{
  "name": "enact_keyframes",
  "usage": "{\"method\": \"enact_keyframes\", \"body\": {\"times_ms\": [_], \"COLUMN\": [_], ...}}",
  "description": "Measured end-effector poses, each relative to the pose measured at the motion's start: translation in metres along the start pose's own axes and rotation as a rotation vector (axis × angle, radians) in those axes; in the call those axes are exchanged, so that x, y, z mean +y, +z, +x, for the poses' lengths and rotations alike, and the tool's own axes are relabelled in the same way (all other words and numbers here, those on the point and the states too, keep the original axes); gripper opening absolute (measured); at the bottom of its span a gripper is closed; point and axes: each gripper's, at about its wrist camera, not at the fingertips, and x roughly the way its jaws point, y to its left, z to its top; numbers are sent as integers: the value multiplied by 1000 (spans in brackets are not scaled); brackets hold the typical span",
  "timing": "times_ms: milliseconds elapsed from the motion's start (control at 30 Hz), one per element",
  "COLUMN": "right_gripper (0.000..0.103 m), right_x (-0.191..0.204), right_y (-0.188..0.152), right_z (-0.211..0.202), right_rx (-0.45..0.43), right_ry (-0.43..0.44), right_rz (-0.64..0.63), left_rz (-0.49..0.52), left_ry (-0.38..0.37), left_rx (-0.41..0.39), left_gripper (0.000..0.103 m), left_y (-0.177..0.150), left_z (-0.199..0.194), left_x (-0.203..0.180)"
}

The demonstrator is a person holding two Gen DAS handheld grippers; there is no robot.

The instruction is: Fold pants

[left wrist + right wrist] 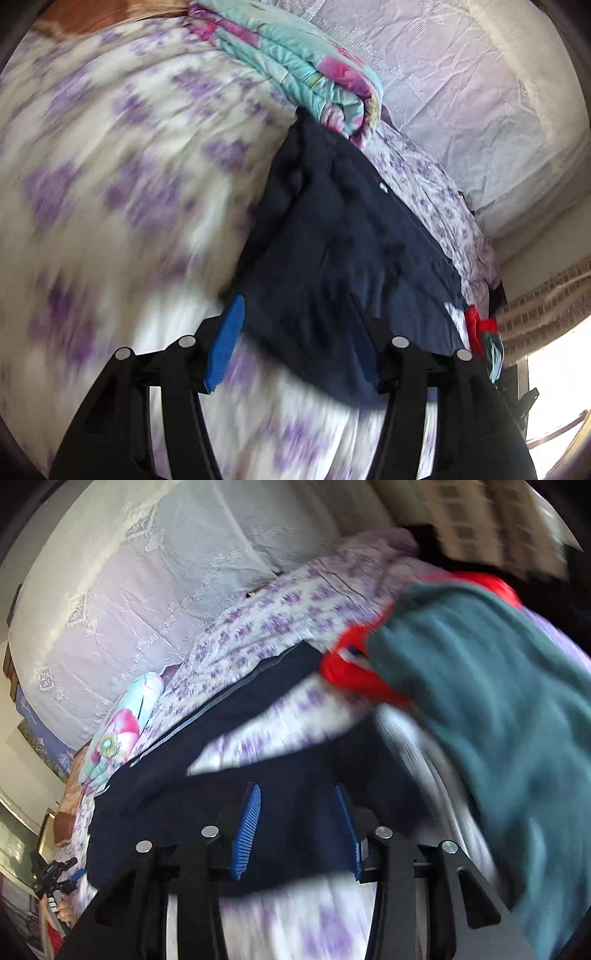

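Dark navy pants lie folded on a bed with a white sheet printed with purple flowers. Their near edge reaches between the blue pads of my left gripper, which stands open, its pads apart and not pressing the cloth. In the right wrist view the pants run from the centre down to the left. A band of them lies under and between the pads of my right gripper, also open. Motion blur smears both views.
A folded teal and pink quilt lies at the far end of the pants, against a white lace-covered headboard. A teal-green cloth over something red sits to the right of my right gripper. A bright window is at the right.
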Motion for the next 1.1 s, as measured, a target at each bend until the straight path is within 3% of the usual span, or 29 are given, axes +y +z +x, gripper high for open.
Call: {"method": "enact_keyframes", "body": {"times_ms": [200, 267, 400, 567, 667, 767, 800, 833, 867, 900, 1100], "right_gripper": [43, 44, 58, 59, 52, 30, 21, 15, 13, 9, 7], "right_x": [-30, -33, -33, -29, -33, -35, -35, -36, -38, -39, -36], "right_y": [-55, -57, -49, -37, -32, -28, -28, -29, -31, -34, -34], "right_z": [-1, 13, 27, 46, 48, 53, 57, 58, 59, 58, 37], "right_rx": [84, 98, 75, 80, 68, 65, 69, 72, 61, 45, 7], "right_ry": [47, 45, 72, 72, 79, 67, 78, 81, 77, 74, 95], "right_rz": [121, 146, 176, 149, 165, 167, 168, 169, 173, 179, 188], "left_rz": [-49, -49, -80, -111, -142, -119, -114, -105, -96, -99, -192], "left_ry": [-52, -42, -85, -75, -70, -45, -28, -12, -7, -31, -161], "left_rx": [36, 26, 20, 31, 20, -1, -13, -25, -33, -31, -43], "left_gripper": [54, 54, 59, 61, 67, 68, 60, 45, 37, 21, 14], "left_y": [-39, -42, -38, -27, -17, -7, -7, -6, -7, -7, -16], "left_z": [-10, -9, -4, 19, 31, 43, 45, 45, 46, 46, 13], "left_x": [16, 14, 6, 0, -4, -13, -15, -16, -15, -11, 6]}}
